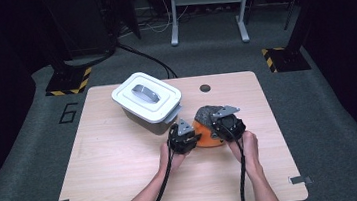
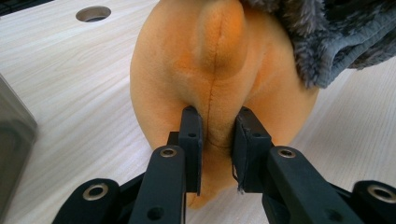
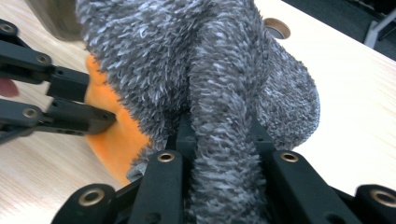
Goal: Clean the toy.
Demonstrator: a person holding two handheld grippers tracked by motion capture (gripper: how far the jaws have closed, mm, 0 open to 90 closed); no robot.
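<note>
An orange plush toy (image 1: 206, 140) lies near the middle of the wooden table (image 1: 123, 166), with a grey fuzzy cover (image 1: 207, 112) over its far side. My left gripper (image 1: 196, 138) comes in from the left. In the left gripper view, the left gripper (image 2: 217, 135) pinches a fold of the orange plush (image 2: 205, 60) along its seam. My right gripper (image 1: 217, 122) sits on the toy's right. In the right gripper view, the right gripper (image 3: 219, 133) is shut on a ridge of the grey fuzzy cover (image 3: 163, 46), with the orange plush (image 3: 116, 137) and the left gripper (image 3: 99, 100) beyond.
A white lidded bin (image 1: 147, 97) with a grey handle stands just left of and behind the toy. A round cable hole (image 1: 205, 88) is in the table's far edge. Black stands with yellow-striped bases sit on the floor beyond the table.
</note>
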